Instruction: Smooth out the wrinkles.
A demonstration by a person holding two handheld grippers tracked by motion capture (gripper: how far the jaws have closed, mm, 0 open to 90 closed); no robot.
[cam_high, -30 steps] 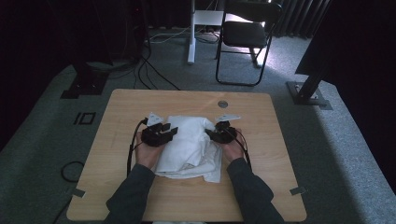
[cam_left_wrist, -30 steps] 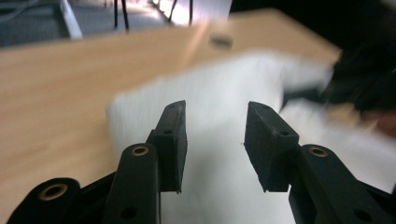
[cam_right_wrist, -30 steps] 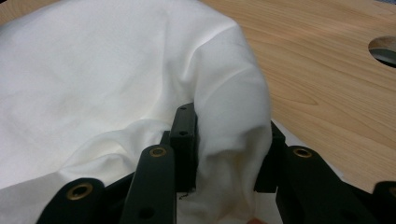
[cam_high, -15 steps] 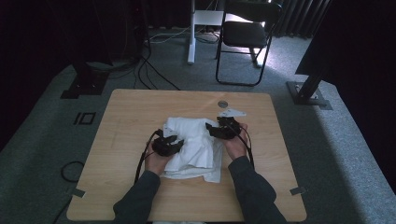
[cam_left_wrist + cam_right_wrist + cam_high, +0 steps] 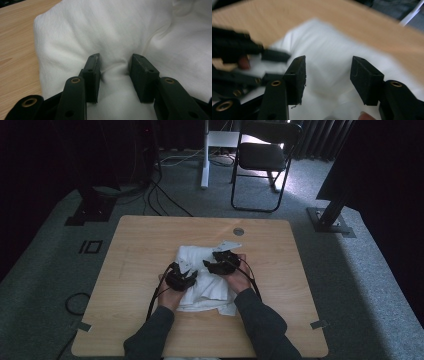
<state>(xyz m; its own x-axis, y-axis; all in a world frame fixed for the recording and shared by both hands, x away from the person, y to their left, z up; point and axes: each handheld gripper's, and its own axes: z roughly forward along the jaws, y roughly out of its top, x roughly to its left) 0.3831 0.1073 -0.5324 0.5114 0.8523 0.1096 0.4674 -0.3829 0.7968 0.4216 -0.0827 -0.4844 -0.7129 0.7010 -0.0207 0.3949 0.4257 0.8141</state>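
Cloth (image 5: 205,280), white and rumpled, lies half-folded in the middle of the bench (image 5: 130,255), under both grippers. The left gripper (image 5: 115,72) is pressed down into it, a ridge of fabric bunched between its jaws; the pads sit against the sides of that ridge, so it looks clamped on the cloth. The right gripper (image 5: 328,75) hangs just above the cloth with its jaws apart and nothing between them. They have just been closing a little after springing wide, so it has let go. In its own view, blurred by motion, the left gripper shows off to the left of its jaws, close by.

I judge the step to be a fold in progress: the left side pins the cloth while the right hunts for a fresh hold. Next, the right gripper needs to drop onto a free edge ahead of it, pinch one layer cleanly, and carry it over without dragging the pinned part loose.
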